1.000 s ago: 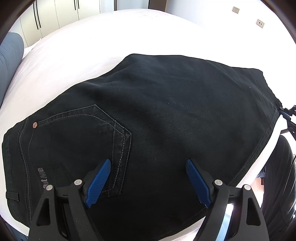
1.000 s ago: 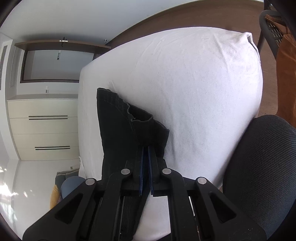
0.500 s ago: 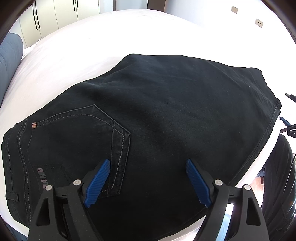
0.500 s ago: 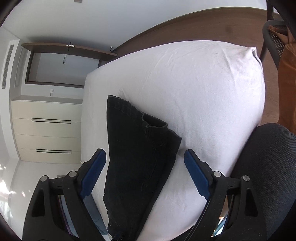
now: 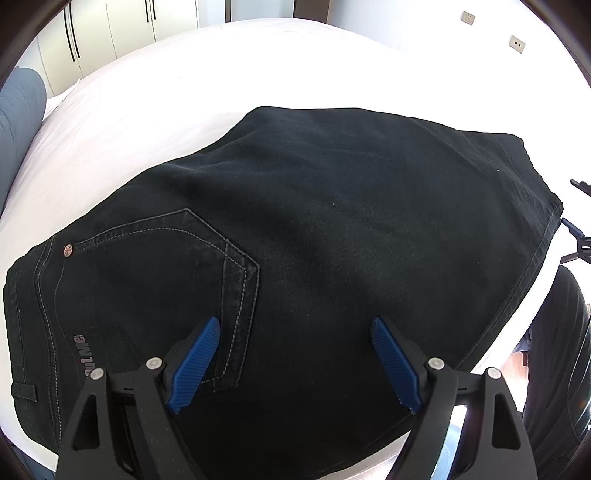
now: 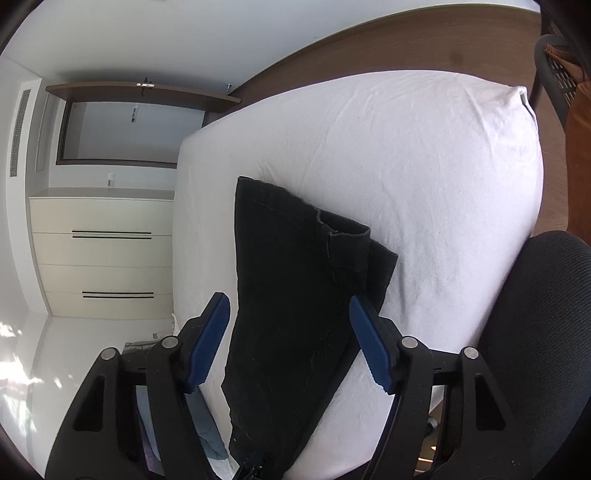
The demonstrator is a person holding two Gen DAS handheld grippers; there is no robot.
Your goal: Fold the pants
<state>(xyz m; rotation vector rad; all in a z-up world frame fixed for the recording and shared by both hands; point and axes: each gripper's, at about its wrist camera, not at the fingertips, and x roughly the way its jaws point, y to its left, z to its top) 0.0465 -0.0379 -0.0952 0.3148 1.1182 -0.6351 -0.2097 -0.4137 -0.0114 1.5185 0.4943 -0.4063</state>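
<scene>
Black pants point(image 5: 314, 240) lie flat beneath both grippers' parted jaws, the right pair just narrowing, gripping nothing.

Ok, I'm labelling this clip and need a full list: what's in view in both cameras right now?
pants: one pair, black, lying folded on the bed, back pocket up.
bed: one, white sheet, under the pants.
office chair: one, black mesh, beside the bed's near edge.
drawer unit: one, cream with dark handles, against the far wall.
wardrobe doors: several, cream, beyond the bed.
wall sockets: two, pale, on the wall.
cushion: one, blue-grey, left of the bed.
left gripper: one, black with blue pads, open above the pants.
right gripper: one, same colours, jaws just narrowed but open, pads clear of the pants between them.
</scene>
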